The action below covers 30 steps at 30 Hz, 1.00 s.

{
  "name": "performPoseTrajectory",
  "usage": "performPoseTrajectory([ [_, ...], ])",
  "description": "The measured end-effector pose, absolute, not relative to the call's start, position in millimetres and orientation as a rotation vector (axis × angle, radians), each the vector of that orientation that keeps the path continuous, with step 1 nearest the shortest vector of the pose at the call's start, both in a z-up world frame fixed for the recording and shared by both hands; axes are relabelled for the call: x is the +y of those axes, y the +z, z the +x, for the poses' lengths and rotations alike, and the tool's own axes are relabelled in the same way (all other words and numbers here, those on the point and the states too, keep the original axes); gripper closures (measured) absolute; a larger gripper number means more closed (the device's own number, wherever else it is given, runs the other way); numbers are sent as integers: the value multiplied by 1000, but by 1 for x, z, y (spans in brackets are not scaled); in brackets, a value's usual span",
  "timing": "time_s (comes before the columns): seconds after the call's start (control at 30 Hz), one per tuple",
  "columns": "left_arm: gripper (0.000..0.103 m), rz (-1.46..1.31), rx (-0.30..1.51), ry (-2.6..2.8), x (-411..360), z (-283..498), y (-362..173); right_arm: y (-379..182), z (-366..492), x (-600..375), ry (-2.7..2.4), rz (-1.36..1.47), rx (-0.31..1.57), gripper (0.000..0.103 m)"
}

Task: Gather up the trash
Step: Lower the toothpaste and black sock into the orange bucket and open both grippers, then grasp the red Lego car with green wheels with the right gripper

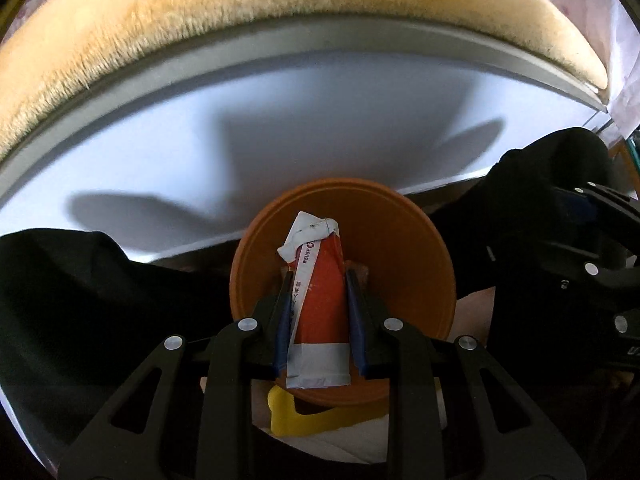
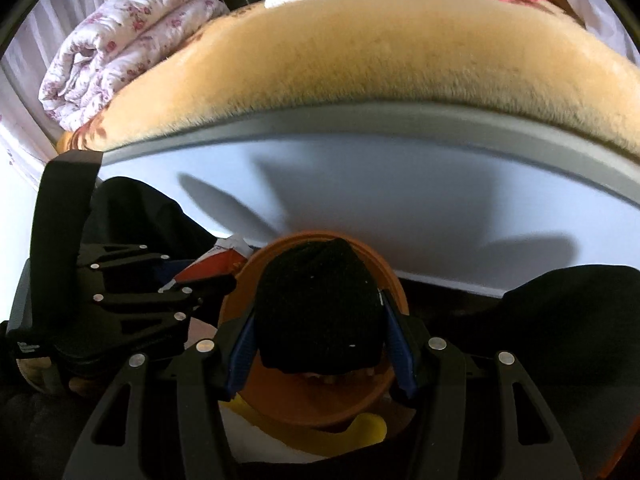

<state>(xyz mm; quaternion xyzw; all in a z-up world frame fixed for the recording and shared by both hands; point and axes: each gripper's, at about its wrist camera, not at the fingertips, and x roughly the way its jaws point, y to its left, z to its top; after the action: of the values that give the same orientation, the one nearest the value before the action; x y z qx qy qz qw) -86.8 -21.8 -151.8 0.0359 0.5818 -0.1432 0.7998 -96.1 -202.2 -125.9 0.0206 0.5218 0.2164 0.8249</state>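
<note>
My left gripper [image 1: 318, 274] is shut on an orange and white crumpled wrapper [image 1: 316, 312] and holds it over an orange bowl [image 1: 408, 264]. My right gripper [image 2: 320, 308] is shut on a black knitted cloth [image 2: 318, 308] over the same orange bowl [image 2: 312, 400]. In the right wrist view the left gripper [image 2: 208, 280] with the wrapper [image 2: 224, 258] is at the left of the bowl. In the left wrist view the right gripper's body [image 1: 580, 248] is at the right edge.
A bed with a white side panel [image 1: 320, 128] and a tan plush blanket [image 2: 380, 64] fills the background. A folded floral quilt [image 2: 120, 40] lies at the far left. A yellow plastic piece [image 1: 296, 416] sits under the bowl. Dark fabric [image 1: 72, 280] hangs on both sides.
</note>
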Motion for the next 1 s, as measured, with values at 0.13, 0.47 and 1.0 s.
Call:
performPoseTrajectory([
  [0.13, 79, 63, 1271, -308, -19, -82, -157, -132, -95, -201, 457, 46, 1130, 47],
  [0.47, 45, 76, 1299, -301, -27, -76, -162, -138, -93, -199, 443, 42, 1160, 29],
  [1.0, 21, 90, 1222, -289, -23, -84, -134, -87, -108, -233, 384, 101, 1006, 23],
])
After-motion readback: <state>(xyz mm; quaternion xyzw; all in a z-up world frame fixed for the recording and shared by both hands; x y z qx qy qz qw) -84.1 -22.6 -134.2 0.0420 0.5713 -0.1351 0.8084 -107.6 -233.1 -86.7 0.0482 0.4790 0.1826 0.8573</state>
